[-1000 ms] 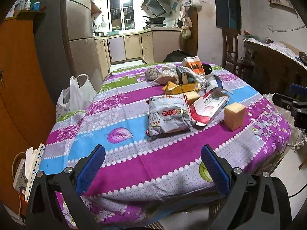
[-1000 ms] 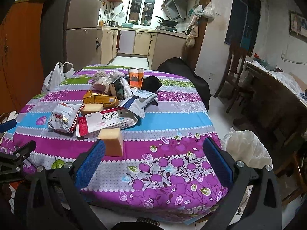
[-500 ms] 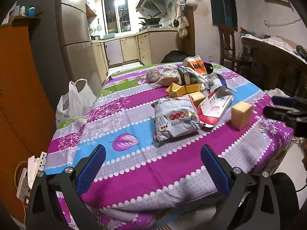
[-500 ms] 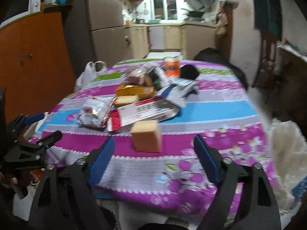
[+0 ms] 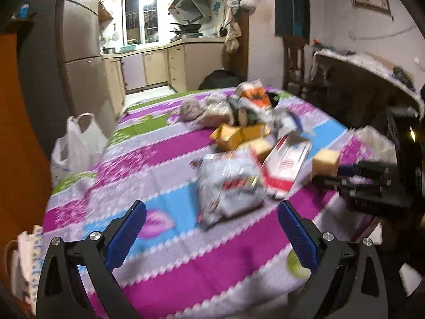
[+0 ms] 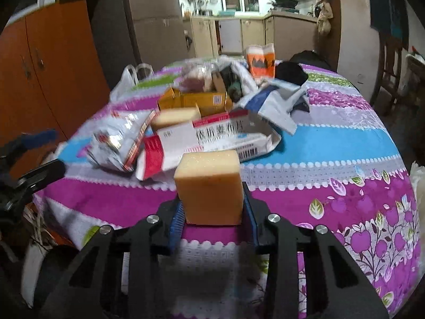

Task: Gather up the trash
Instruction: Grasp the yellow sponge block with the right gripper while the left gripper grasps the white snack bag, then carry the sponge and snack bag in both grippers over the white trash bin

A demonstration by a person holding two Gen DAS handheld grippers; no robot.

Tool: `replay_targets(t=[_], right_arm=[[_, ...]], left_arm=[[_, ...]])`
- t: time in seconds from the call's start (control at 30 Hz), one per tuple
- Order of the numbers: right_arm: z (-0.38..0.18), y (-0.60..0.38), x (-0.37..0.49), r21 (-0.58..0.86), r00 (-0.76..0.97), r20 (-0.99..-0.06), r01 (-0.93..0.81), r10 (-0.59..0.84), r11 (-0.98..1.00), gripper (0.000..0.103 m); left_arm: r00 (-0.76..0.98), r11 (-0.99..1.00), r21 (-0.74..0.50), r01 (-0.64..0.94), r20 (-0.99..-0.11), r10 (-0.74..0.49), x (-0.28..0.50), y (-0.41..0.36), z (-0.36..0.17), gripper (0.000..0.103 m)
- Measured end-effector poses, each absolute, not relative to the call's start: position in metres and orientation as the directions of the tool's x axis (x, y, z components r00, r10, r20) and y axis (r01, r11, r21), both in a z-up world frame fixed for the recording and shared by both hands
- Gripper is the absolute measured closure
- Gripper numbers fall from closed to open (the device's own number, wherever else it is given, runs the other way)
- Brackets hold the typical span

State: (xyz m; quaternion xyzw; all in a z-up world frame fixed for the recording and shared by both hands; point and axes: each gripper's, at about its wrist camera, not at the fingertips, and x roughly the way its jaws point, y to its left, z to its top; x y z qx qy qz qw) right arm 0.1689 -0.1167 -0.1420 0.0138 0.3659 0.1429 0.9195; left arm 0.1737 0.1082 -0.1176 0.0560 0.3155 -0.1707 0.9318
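Right gripper (image 6: pixel 211 207) is recorded with its jaws closing on a yellow sponge block (image 6: pixel 209 186), which is seated squarely between the blue pads (image 6: pixel 176 219); both pads are seen flush against the block's sides, so contact is judged to be made, though full clamping cannot be confirmed. The block is found upright on the striped tablecloth (image 6: pixel 332 143), near the table's front edge, directly ahead of this gripper and in line with its fingers. No marked long axis is noted on the block; it is slightly taller than wide and is taken across its width. Just behind it lie a red-and-white carton (image 6: pixel 212 138), a crinkled foil packet (image 6: pixel 117 141) to the left, a yellow box (image 6: pixel 196 99) and further wrappers, with an orange paper cup (image 6: pixel 260 62) at the far end of the heap. Left gripper (image 5: pixel 211 235) is held wide apart and empty above the near table edge, the foil packet ahead of it and slightly right; that view is blurred. The block is thus clearly nearer the right hand. A white plastic bag (image 5: pixel 77 143) is noted beside the table's left side and may be the likely receptacle. A lift is judged to come next; a slip on soft foam is the main risk.
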Motion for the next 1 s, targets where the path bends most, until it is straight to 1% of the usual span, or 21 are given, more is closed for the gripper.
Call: replay_targets(t=[0.07, 0.17, 0.27, 0.33, 0.37, 0.4, 0.43, 0.5, 0.63, 0.8, 0.93, 1.0], right_arm=[[-0.134, -0.122, 0.162, 0.145, 0.703, -0.655, -0.244, 0.278, 0.959, 0.066], [-0.123, -0.134, 0.154, 0.182, 0.710, -0.642, -0.227, 0.291, 0.957, 0.066], [-0.117, -0.144, 0.147, 0.197, 0.710, -0.640, -0.215, 0.292, 0.957, 0.066], [-0.113, -0.152, 0.140, 0.210, 0.709, -0.642, -0.204, 0.292, 0.956, 0.066], [-0.111, -0.155, 0.137, 0.212, 0.711, -0.641, -0.199, 0.290, 0.957, 0.066], [-0.111, -0.158, 0.135, 0.212, 0.712, -0.640, -0.196, 0.288, 0.957, 0.066], [-0.110, -0.160, 0.132, 0.211, 0.714, -0.639, -0.193, 0.285, 0.958, 0.066], [-0.107, -0.165, 0.128, 0.214, 0.717, -0.637, -0.190, 0.285, 0.958, 0.066], [-0.100, -0.171, 0.119, 0.217, 0.724, -0.628, -0.190, 0.286, 0.957, 0.066], [-0.089, -0.182, 0.108, 0.224, 0.736, -0.617, -0.176, 0.279, 0.959, 0.067], [-0.074, -0.202, 0.093, 0.243, 0.737, -0.622, -0.139, 0.264, 0.960, 0.066], [-0.059, -0.217, 0.081, 0.224, 0.753, -0.616, -0.112, 0.230, 0.968, 0.067]], left_arm=[[0.726, 0.927, -0.055, 0.370, -0.605, -0.326, 0.186, 0.103, -0.113, 0.005], [0.719, 0.928, -0.085, 0.363, -0.608, -0.337, 0.209, 0.089, -0.115, 0.005], [0.685, 0.930, -0.106, 0.353, -0.648, -0.333, 0.232, 0.078, -0.128, 0.005], [0.644, 0.931, -0.141, 0.338, -0.686, -0.338, 0.246, 0.075, -0.141, 0.005], [0.631, 0.933, -0.153, 0.327, -0.700, -0.335, 0.250, 0.076, -0.146, 0.009], [0.610, 0.931, -0.177, 0.320, -0.713, -0.345, 0.253, 0.076, -0.152, 0.031], [0.588, 0.924, -0.211, 0.320, -0.721, -0.368, 0.256, 0.078, -0.156, 0.038], [0.596, 0.917, -0.249, 0.311, -0.701, -0.392, 0.253, 0.085, -0.154, 0.045], [0.636, 0.928, -0.232, 0.292, -0.678, -0.370, 0.238, 0.094, -0.141, 0.046], [0.686, 0.945, -0.210, 0.252, -0.649, -0.327, 0.208, 0.110, -0.112, 0.046], [0.692, 0.927, -0.220, 0.305, -0.618, -0.374, 0.185, 0.099, -0.077, 0.046], [0.688, 0.912, -0.216, 0.348, -0.602, -0.405, 0.178, 0.084, -0.062, 0.046]])
